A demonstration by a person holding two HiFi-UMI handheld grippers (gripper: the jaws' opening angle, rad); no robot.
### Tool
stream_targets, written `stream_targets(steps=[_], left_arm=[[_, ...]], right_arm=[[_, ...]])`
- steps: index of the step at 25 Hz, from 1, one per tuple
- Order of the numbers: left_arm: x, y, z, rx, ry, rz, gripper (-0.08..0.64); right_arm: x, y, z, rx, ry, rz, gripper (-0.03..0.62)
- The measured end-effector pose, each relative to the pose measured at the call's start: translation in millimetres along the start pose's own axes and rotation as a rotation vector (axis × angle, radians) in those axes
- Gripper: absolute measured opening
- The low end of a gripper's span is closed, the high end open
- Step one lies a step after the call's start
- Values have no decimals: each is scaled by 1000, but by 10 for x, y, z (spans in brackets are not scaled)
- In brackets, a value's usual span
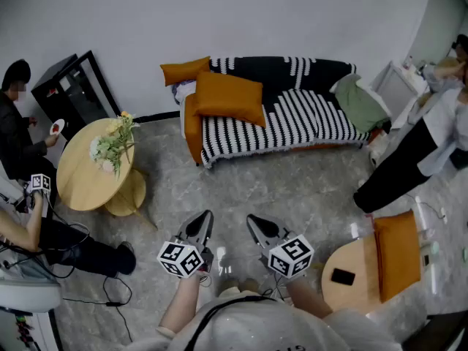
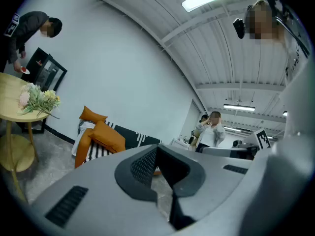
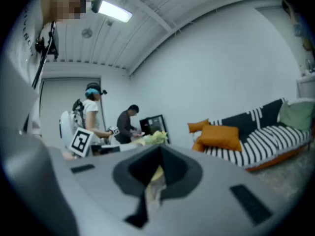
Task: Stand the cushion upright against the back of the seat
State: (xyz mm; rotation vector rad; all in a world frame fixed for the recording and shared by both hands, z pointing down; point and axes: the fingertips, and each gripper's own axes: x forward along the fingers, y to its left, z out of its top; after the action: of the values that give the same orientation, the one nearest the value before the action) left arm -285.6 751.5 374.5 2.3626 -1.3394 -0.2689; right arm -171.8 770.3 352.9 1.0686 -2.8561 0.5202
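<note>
Grey floor (image 1: 292, 189), striped sofa (image 1: 300, 119): the orange cushion (image 1: 229, 97) sits at twelve o'clock, well apart from the left hand-held gripper (image 1: 205, 216) and right hand-held gripper (image 1: 252, 220), both clenched empty.

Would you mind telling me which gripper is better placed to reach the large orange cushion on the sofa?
Left, narrowly. The left gripper points nearer the cushion; the right gripper aims toward the round table. Both are shut, empty and far from the sofa.

A bouquet (image 1: 112, 142) is sitting on the round wooden table (image 1: 79, 183), and a dark-clothed person (image 1: 16, 131) is standing beside a black cabinet (image 1: 72, 86).
</note>
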Motion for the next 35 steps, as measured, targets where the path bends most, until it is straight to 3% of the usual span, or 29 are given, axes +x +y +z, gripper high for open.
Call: stream_targets(steps=[18,25,35], left_arm=[[501,-83,-264,-16,0,27,25],[974,242,-196,-13,12,35,25],[2113,1048,296,20,-3,3,25]], right_arm=[[-73,-620,19,21,-10,-6,17],[227,-1054,122,36,-12,-20,18],[1194,-1880,487,43,6,-54,18]])
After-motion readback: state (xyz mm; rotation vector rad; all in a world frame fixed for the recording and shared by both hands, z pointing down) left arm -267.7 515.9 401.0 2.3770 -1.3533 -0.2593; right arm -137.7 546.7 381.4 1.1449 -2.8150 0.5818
